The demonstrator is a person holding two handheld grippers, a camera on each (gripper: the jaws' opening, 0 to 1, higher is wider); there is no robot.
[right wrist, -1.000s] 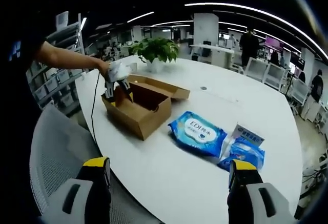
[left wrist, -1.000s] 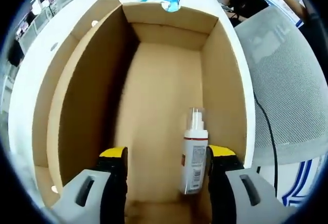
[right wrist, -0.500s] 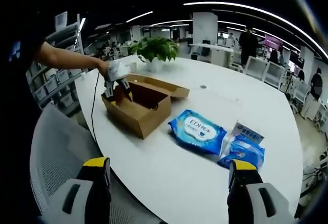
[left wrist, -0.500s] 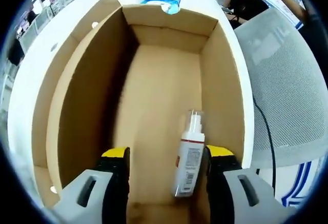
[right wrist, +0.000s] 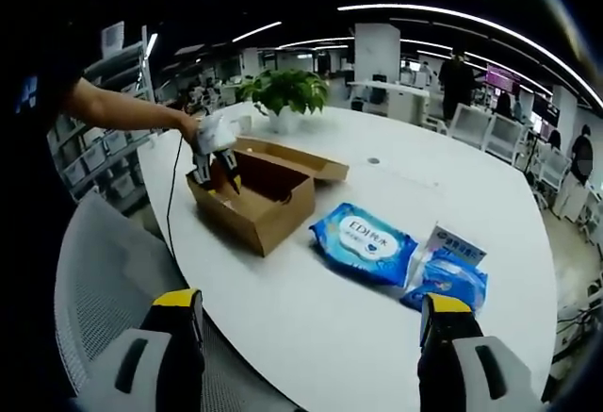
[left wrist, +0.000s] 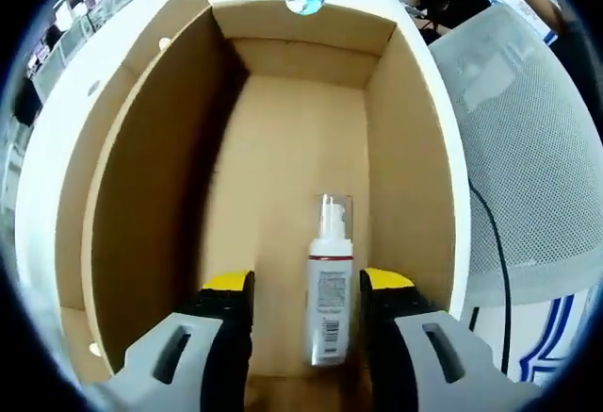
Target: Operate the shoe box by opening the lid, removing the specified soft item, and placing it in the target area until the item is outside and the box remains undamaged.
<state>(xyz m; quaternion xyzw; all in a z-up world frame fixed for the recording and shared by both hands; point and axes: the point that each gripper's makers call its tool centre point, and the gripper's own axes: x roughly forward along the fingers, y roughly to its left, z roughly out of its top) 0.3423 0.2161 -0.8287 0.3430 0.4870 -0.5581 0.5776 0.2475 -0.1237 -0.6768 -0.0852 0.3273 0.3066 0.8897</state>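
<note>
An open cardboard shoe box point(left wrist: 151, 195) lies under my left gripper point(left wrist: 306, 285), which reaches down inside it. A white pump bottle point(left wrist: 327, 299) with a clear cap lies on the box floor between the jaws. It is close to the right jaw, and a gap remains on its left, so the gripper is open. In the right gripper view the same box point(right wrist: 264, 209) sits on the white table point(right wrist: 424, 186) with its lid flap point(right wrist: 301, 160) folded back, and a person's hand holds the left gripper point(right wrist: 215, 162) in it. My right gripper point(right wrist: 311, 355) hangs open over the table's near edge, holding nothing.
A blue wet-wipes pack point(right wrist: 363, 242), a smaller blue pack point(right wrist: 452, 280) and a small white carton point(right wrist: 454, 242) lie right of the box. A potted plant point(right wrist: 287, 91) stands behind it. A grey mesh chair point(right wrist: 94, 280) is beside the table, with a black cable point(left wrist: 495, 242) over it.
The left jaws have drawn closer together and the bottle now sits between them, straighter than before. The right gripper has stayed still.
</note>
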